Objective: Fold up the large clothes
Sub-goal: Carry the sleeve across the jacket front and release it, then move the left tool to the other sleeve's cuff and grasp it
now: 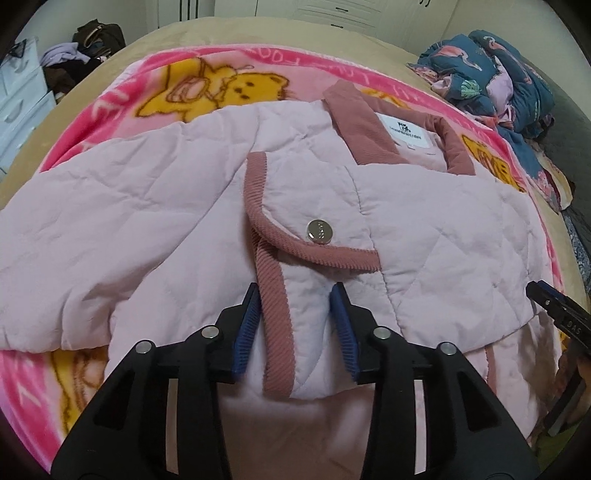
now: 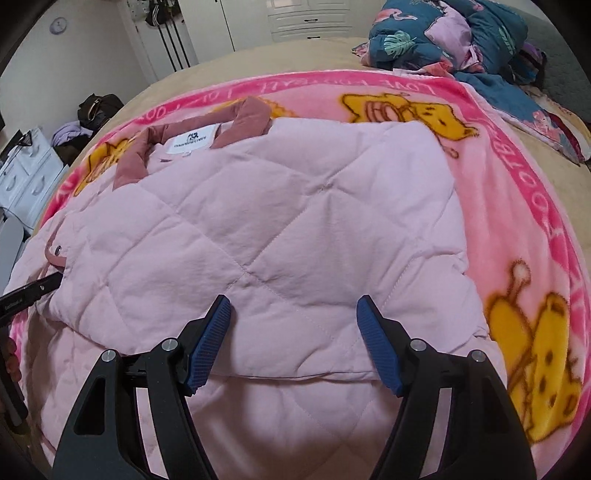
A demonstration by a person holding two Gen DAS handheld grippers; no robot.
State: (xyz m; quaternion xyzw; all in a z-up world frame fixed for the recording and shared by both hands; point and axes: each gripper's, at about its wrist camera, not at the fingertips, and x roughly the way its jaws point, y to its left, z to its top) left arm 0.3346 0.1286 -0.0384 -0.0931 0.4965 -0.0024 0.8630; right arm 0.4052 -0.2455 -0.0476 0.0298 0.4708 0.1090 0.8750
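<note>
Left wrist view: quilted pink jacket (image 1: 147, 221) lies folded, both grippers' fingers apart over it

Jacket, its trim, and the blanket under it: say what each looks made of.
Jacket: matte quilted woven shell, probably padded; diamond stitching puffs.
Trim: ribbed, corduroy-like dusty rose fabric.
Blanket: plush printed fleece, fuzzy nap.
Snap: shiny metal, apparently.

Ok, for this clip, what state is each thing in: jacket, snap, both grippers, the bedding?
Pink quilted jacket: lying flat on the blanket, its bottom part doubled up over the body.
Snap button: on a trimmed flap, visible.
Left gripper: jaws apart, either side of the jacket's fold.
Right gripper: open at the folded edge.
Pink cartoon blanket: spread flat.
Blue floral quilt: bunched up.
</note>
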